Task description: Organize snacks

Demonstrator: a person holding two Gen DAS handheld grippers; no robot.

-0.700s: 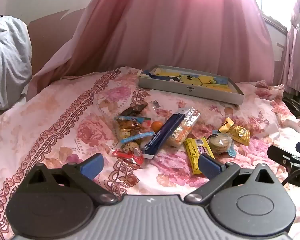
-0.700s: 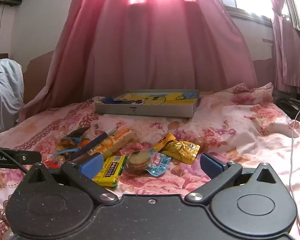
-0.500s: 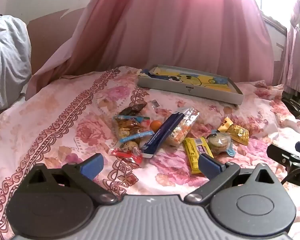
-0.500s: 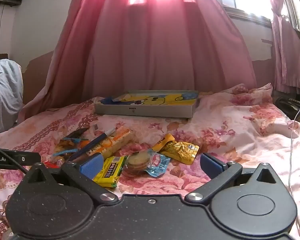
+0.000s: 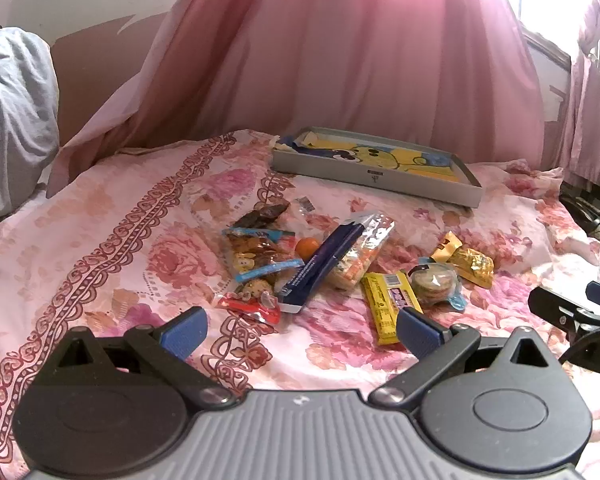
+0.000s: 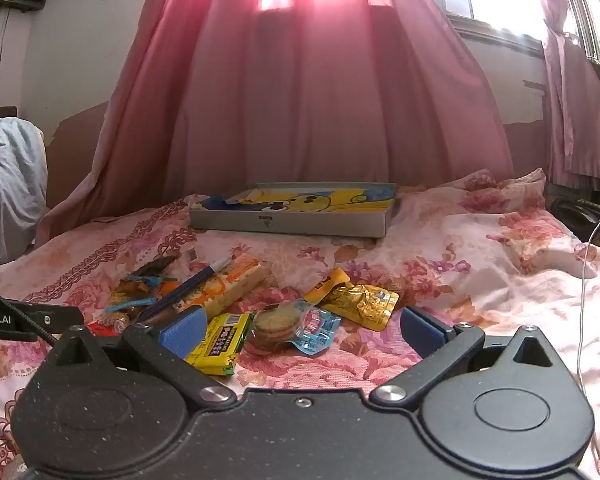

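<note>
The grey tray (image 5: 374, 176) with a yellow cartoon lining lies flat on the floral bedspread (image 5: 100, 232), its long side running across the view in front of the pink curtain (image 5: 340, 60). All the snacks lie on the bedspread on the near side of the tray, well apart from it.

Nearest the tray's left end is a dark brown wrapper (image 5: 265, 215). Nearer than that lies a clear bag of mixed sweets (image 5: 256, 258) with blue trim, and a small red packet (image 5: 252, 306) at its near end. A long dark blue bar (image 5: 320, 266) points with its far end toward the tray and its near end toward the left gripper; it rests tilted on a clear pack of pale crackers (image 5: 360, 254) that lies along the same line. A small orange ball (image 5: 307, 247) sits between the sweets bag and the blue bar.

Toward the tray's right end, a yellow bar (image 5: 388, 300) points its long axis roughly at the tray, just beside a round biscuit pack (image 5: 436, 282) with a blue edge. A gold foil packet (image 5: 470, 266) lies beyond that, slanted.

The left gripper (image 5: 300, 328) hovers over the bedspread with its blue pads spread wide, holding and touching nothing. The right gripper (image 6: 300, 330) is likewise spread wide and empty; the yellow bar and biscuit pack show between its pads, beyond them.
</note>
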